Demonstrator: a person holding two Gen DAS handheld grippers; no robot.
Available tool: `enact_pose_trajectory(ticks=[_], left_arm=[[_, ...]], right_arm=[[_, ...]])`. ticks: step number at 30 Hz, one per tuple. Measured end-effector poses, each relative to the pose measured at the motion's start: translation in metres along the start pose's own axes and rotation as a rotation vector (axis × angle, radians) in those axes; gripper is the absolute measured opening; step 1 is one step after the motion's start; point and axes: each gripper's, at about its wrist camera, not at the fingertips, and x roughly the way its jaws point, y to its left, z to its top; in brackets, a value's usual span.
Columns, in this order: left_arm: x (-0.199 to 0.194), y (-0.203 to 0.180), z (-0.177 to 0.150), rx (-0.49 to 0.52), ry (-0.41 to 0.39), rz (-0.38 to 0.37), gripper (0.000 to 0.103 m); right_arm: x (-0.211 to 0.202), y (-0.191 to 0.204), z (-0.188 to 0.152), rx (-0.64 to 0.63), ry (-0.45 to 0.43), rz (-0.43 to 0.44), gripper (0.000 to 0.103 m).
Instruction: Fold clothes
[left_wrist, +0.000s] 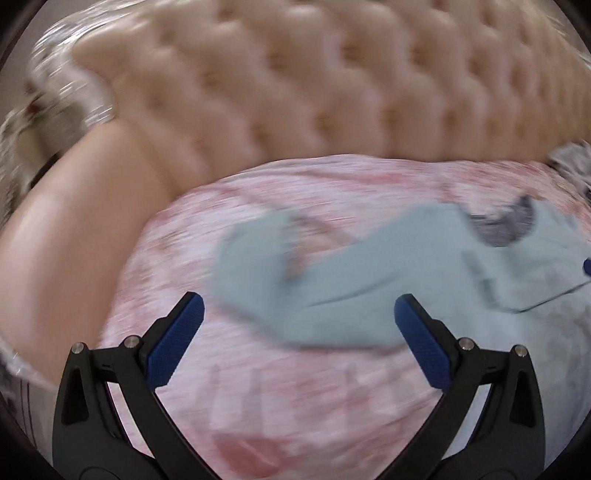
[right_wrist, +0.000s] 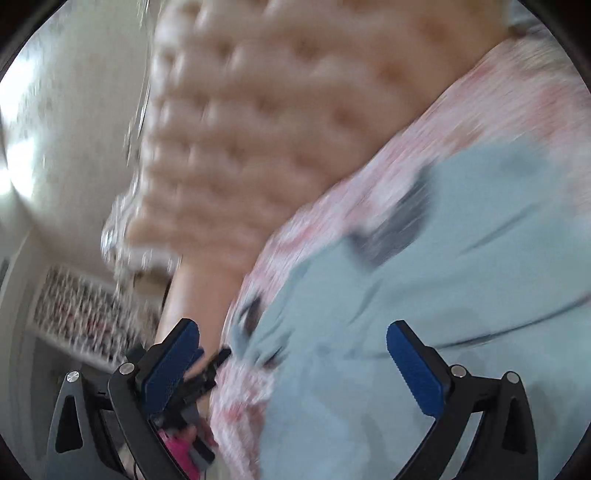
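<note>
Pale blue shirt (left_wrist: 369, 280) spread on pink bedspread (left_wrist: 295, 387); soft, light, floppy, likely best pinched at sleeve edge; left gripper (left_wrist: 299, 317) and right gripper (right_wrist: 293, 347) wide open, empty.

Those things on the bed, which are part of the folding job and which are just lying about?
Part of the job:
- pale blue shirt, spread on the bed
- left tool, open, empty
- right tool, open, empty

Just there:
- pink bedspread under the shirt
- tufted headboard
- grey cloth at the far edge, too blurred to identify
</note>
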Motion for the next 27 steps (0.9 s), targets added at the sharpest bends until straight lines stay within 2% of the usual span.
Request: enact_pose_trajectory(ticks=[4, 5, 9, 11, 18, 20, 22, 24, 26, 27], left_arm=[[-0.003, 0.067, -0.026, -0.108, 0.047, 0.014, 0.103], [-0.003, 0.08, -0.031, -0.137, 0.059, 0.011, 0.103], [-0.012, 0.107, -0.05, -0.203, 0.056, 0.017, 0.103], [-0.016, 0.115, -0.06, -0.232, 0.053, -0.003, 0.103], [-0.026, 0.134, -0.087, -0.268, 0.053, -0.027, 0.103], [-0.028, 0.141, -0.088, -0.29, 0.049, -0.029, 0.103], [-0.031, 0.147, -0.09, -0.306, 0.042, -0.026, 0.103], [-0.033, 0.153, -0.091, -0.312, 0.032, -0.019, 0.103], [-0.034, 0.16, -0.093, -0.319, 0.03, -0.011, 0.103], [-0.034, 0.163, -0.094, -0.323, 0.03, -0.007, 0.103]], right_arm=[[0.099, 0.017, -0.004, 0.128, 0.133, 0.182, 0.103], [0.123, 0.024, -0.003, 0.146, 0.167, 0.197, 0.103], [0.205, 0.054, 0.003, 0.146, 0.284, 0.187, 0.1], [0.235, 0.066, 0.005, 0.097, 0.32, 0.142, 0.09], [0.295, 0.081, 0.016, 0.031, 0.406, 0.046, 0.071], [0.308, 0.086, 0.016, -0.013, 0.43, 0.009, 0.046], [0.326, 0.089, 0.014, -0.046, 0.457, -0.046, 0.033], [0.337, 0.089, 0.012, -0.064, 0.485, -0.104, 0.03], [0.341, 0.092, 0.009, -0.096, 0.487, -0.108, 0.003], [0.336, 0.101, 0.008, -0.149, 0.463, -0.107, 0.003]])
